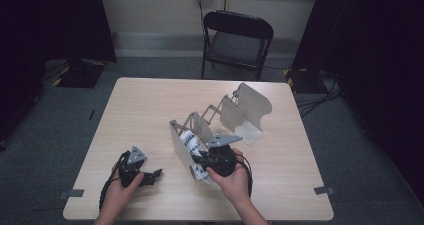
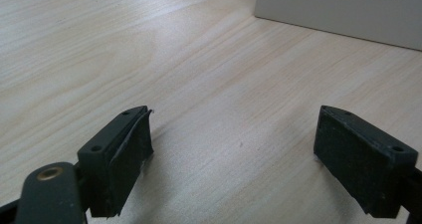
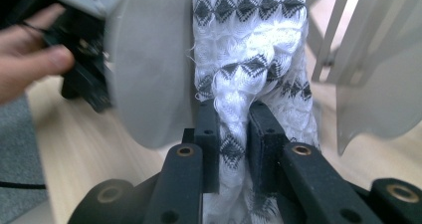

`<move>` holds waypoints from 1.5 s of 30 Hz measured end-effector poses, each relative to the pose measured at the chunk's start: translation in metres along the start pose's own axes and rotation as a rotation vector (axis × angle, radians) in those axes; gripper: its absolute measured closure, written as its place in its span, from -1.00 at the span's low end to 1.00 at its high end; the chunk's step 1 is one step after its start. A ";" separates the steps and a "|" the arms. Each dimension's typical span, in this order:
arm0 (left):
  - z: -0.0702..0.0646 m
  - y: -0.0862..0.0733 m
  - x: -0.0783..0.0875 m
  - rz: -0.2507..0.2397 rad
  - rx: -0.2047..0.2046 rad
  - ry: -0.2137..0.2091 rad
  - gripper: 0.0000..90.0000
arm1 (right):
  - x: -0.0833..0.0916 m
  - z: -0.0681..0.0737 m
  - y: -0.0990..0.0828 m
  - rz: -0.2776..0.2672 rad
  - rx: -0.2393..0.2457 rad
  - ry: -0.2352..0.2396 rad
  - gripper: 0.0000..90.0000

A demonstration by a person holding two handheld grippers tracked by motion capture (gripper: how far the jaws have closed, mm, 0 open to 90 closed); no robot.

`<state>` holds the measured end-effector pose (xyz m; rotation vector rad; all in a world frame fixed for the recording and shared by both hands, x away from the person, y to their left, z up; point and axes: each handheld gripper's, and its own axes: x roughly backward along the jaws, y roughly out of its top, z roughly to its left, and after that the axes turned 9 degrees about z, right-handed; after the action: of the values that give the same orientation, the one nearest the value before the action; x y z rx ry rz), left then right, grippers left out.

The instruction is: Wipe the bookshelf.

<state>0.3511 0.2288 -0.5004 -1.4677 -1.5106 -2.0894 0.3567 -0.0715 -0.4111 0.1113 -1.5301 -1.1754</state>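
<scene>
right gripper [image 3: 233, 134]: clamped on the white, black-diamond knitted cloth [image 3: 249, 59], near end of the grey metal rack [image 1: 220, 120], table centre | left gripper [image 2: 234, 149]: jaws wide apart, nothing between them, resting on the wooden table [image 1: 150, 105], near-left of rack

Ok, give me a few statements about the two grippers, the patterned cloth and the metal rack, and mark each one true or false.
1. The right gripper pinches a white cloth with black diamonds. True.
2. The left gripper holds the cloth too. False: its jaws stand open over the bare wooden table.
3. The cloth sits at the grey metal accordion rack. True.
4. A red stool stands beyond the table. False: it is a black folding chair.
</scene>
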 end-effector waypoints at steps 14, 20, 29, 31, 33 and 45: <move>0.000 0.000 0.000 0.000 -0.002 0.001 -0.67 | 0.045 0.018 0.043 -0.057 0.073 -0.040 0.73; 0.000 0.000 0.000 0.000 -0.002 -0.001 -0.67 | 0.040 0.027 0.045 -0.055 0.083 -0.043 0.73; 0.000 0.000 0.000 0.000 -0.004 -0.001 -0.67 | 0.023 0.016 0.026 -0.058 -0.002 -0.008 0.73; 0.000 0.000 0.000 0.000 -0.003 -0.001 -0.67 | 0.018 0.014 0.021 -0.048 -0.011 0.001 0.73; 0.000 0.000 0.000 0.001 -0.004 -0.001 -0.67 | 0.013 0.012 0.018 -0.040 -0.016 0.008 0.73; 0.000 0.000 0.000 0.000 -0.004 -0.001 -0.67 | -0.025 0.006 -0.008 0.033 -0.044 -0.001 0.73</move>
<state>0.3512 0.2291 -0.5003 -1.4699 -1.5076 -2.0928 0.3566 -0.0563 -0.4328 0.0561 -1.5013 -1.1823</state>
